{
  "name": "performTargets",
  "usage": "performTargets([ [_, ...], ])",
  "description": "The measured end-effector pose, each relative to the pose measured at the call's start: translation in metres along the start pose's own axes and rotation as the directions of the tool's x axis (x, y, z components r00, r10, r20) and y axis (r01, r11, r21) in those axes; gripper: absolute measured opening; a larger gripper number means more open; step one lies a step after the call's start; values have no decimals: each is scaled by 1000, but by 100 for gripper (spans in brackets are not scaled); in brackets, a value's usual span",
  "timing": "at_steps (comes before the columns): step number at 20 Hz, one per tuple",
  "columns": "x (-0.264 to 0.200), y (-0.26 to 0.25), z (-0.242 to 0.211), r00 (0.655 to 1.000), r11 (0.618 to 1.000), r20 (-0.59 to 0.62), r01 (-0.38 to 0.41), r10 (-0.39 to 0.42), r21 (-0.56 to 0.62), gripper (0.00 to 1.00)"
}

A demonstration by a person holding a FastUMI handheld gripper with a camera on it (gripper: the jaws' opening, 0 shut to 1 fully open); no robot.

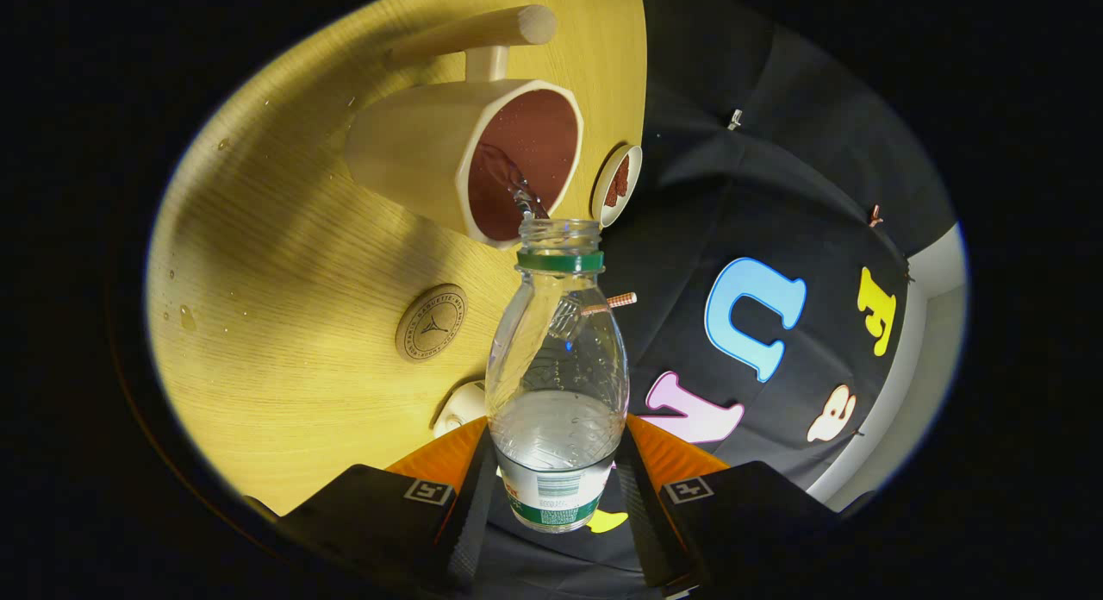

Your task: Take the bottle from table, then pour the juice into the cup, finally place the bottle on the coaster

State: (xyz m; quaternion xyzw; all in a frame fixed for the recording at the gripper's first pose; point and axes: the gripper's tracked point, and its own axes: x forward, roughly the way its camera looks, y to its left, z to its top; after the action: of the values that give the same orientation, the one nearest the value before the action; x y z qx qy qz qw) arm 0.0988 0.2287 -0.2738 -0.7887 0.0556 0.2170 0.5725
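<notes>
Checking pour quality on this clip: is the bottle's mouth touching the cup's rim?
Cannot tell. In the gripper view the bottle, clamped in the tool, has its mouth overlapping the cup rim in the image, with liquid streaming in; no gap or contact shows plainly.

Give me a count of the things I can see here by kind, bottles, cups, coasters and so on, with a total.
Bottles: 1, the clear bottle clamped between the gripper fingers, pouring
Cups: 1, the wooden cup taking the stream
Coasters: 1, the round coaster on the table
Small dishes: 1, the small dish beside the cup
Total: 4
</notes>
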Motion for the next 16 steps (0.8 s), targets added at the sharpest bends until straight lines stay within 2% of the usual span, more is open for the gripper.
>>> performTargets([
  [16, -3, -27, 11, 998, 979, 37, 66, -60, -195, 73],
])
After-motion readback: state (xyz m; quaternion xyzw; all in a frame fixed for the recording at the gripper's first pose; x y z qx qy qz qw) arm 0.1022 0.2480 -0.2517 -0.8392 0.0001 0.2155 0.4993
